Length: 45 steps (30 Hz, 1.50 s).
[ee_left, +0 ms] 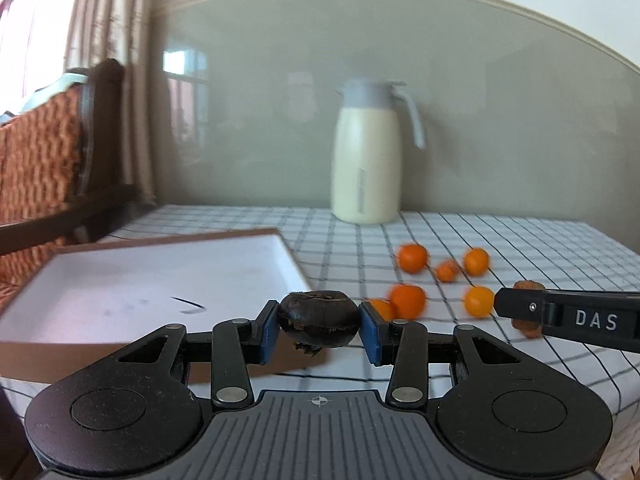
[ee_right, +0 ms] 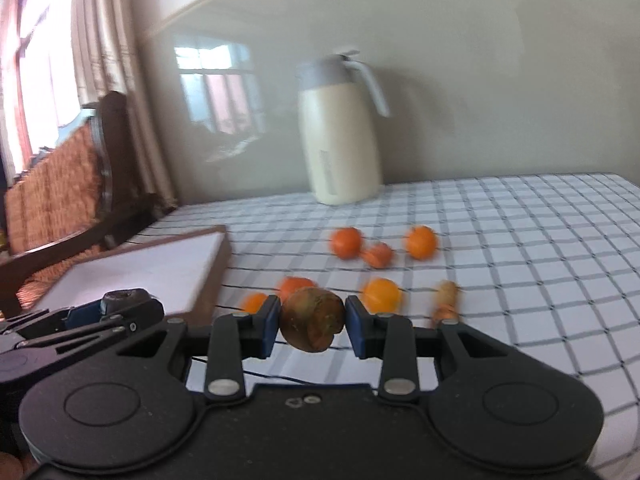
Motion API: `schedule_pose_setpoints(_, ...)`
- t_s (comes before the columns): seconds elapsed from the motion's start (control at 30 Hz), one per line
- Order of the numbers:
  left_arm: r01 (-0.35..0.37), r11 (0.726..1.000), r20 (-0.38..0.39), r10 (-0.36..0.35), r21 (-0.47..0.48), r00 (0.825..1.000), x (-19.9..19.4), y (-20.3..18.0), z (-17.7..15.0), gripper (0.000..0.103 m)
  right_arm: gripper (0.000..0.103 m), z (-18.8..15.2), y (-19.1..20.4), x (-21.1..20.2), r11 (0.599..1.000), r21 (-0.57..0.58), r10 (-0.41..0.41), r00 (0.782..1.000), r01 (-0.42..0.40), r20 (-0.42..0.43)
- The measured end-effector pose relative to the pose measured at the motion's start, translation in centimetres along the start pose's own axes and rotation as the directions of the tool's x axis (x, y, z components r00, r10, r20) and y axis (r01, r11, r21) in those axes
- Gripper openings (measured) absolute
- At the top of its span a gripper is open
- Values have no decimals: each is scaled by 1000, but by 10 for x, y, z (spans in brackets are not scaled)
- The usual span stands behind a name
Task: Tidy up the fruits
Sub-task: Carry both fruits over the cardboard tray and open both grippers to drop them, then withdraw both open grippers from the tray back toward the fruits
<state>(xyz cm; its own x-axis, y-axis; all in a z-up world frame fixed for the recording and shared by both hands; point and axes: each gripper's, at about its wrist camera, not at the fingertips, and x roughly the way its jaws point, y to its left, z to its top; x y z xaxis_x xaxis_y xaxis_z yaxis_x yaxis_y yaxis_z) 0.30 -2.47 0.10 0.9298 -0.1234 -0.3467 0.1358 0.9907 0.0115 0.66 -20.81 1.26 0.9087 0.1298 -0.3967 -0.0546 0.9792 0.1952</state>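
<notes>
My left gripper (ee_left: 319, 326) is shut on a dark, nearly black round fruit (ee_left: 319, 322) held above the near right corner of a shallow brown box with a white floor (ee_left: 120, 292). My right gripper (ee_right: 311, 320) is shut on a brownish-orange fruit (ee_right: 312, 318) above the checked tablecloth; it also shows in the left wrist view (ee_left: 528, 308), right of the left gripper. Several small oranges (ee_left: 408, 300) lie on the cloth beyond both grippers, also in the right wrist view (ee_right: 382, 294). The left gripper shows at the lower left of the right wrist view (ee_right: 120, 304).
A cream thermos jug with a grey lid and handle (ee_left: 366, 152) stands at the back of the table by the wall. A wooden chair with a woven back (ee_left: 44, 152) stands left of the table. A small brownish fruit (ee_right: 446, 298) lies on the cloth to the right.
</notes>
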Motion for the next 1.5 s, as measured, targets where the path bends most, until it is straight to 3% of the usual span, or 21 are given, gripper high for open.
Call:
schedule_pose_setpoints(0.17,-101,994,23,102,-49,995,-7,41,10,43,27,11,28,12,994,-42,97,995,-96,9)
schedule_pose_setpoints(0.3,-196,977,18,198,-88,980,-6,77,15,43,27,21,49,29,984,-75,160,987,-160,4)
schedule_pose_setpoints(0.53,-367,921,-35,366,-132,930,9,142,19,43,27,31,87,69,963,-123,236,971,-239,-38)
schedule_pose_setpoints(0.67,-430,889,-87,421,-155,903,24,170,17,43,27,30,106,88,953,-155,253,965,-261,-71)
schedule_pose_setpoints(0.8,-461,874,-114,448,-153,887,34,183,12,43,29,27,118,108,949,-175,247,963,-262,-107)
schedule_pose_setpoints(0.9,-486,861,-150,466,-150,872,43,186,8,43,55,24,121,115,950,-186,236,966,-252,-104)
schedule_pose_setpoints(0.97,-507,849,-170,483,-149,859,46,187,6,45,81,26,113,103,956,-164,242,969,-245,-38)
schedule_pose_setpoints(1.0,-509,847,-170,484,-157,858,45,185,7,64,88,28,109,95,960,-156,235,972,-232,1)
schedule_pose_setpoints(1.03,-508,843,-161,485,-174,860,43,185,8,98,97,30,105,85,966,-157,215,975,-204,56)
schedule_pose_setpoints(1.13,-536,820,-41,540,-201,841,23,173,12,103,97,37,95,60,972,-191,166,974,-136,153)
schedule_pose_setpoints(1.27,-529,829,51,545,-182,837,14,158,15,103,97,44,78,28,976,-214,107,947,-42,303)
schedule_pose_setpoints(1.37,-506,849,66,520,-151,852,14,148,15,103,97,38,56,29,985,-170,53,948,1,313)
schedule_pose_setpoints(1.47,-467,876,70,477,-125,876,17,137,15,103,97,39,31,31,996,-82,44,970,-25,239)
schedule_pose_setpoints(1.5,-454,884,72,463,-117,883,17,132,16,103,97,40,27,28,997,-72,34,966,-15,255)
